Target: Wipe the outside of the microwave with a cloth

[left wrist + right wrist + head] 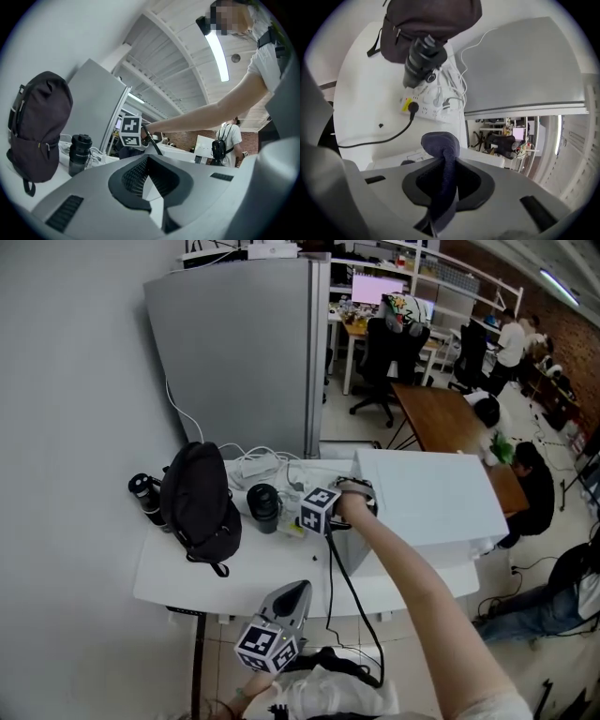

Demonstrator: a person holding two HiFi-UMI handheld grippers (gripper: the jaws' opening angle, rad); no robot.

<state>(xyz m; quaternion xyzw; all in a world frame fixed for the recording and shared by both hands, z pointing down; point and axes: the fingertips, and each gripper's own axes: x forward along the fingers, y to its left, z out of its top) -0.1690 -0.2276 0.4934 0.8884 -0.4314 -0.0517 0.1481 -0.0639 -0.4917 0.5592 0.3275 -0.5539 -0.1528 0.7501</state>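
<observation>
The dark blue cloth [440, 157] is pinched between the jaws of my right gripper [444, 194]. Its bunched end pokes out past them at the left side of the white microwave [431, 498] on the table [253, 568]. My left gripper [149, 187] hangs by the table's near edge, jaws together on nothing.

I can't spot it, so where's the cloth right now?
In the right gripper view, the dark cloth is pinched in the right gripper, beside the white microwave.
</observation>
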